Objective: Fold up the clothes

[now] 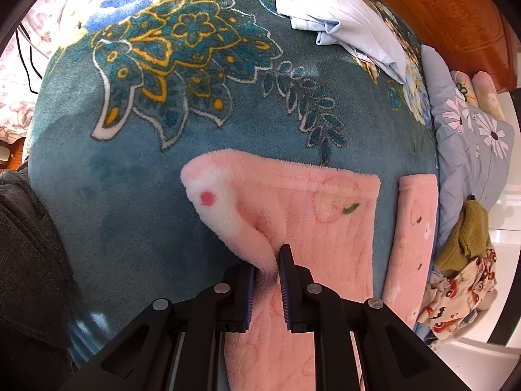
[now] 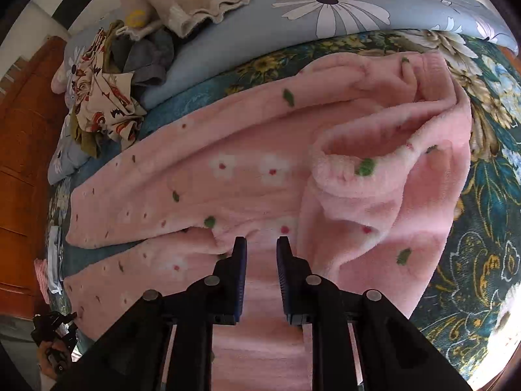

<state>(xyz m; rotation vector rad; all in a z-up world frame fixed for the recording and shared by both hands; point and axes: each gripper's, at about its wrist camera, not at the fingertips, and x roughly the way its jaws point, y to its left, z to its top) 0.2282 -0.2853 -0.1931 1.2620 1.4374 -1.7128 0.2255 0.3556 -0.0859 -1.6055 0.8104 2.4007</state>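
While the fluffy pink pajamas point(image 1: 329, 224) lie on the soft teal flowery blanket point(image 1: 136, 189), the left gripper point(image 1: 267, 262) pinches a puffy fold. The right gripper point(image 2: 261, 244) floats above the pajamas, its fingers apart, holding nothing.

In the left wrist view, bare teal blanket point(image 1: 136, 202) lay open from nine to twelve o'clock. A crumpled pale blue garment point(image 1: 342, 16) blocked one o'clock, and a clothes heap point(image 1: 462, 260) crowded three o'clock. In the right wrist view, a raised pink fleece fold point(image 2: 358, 176) stood at one o'clock.
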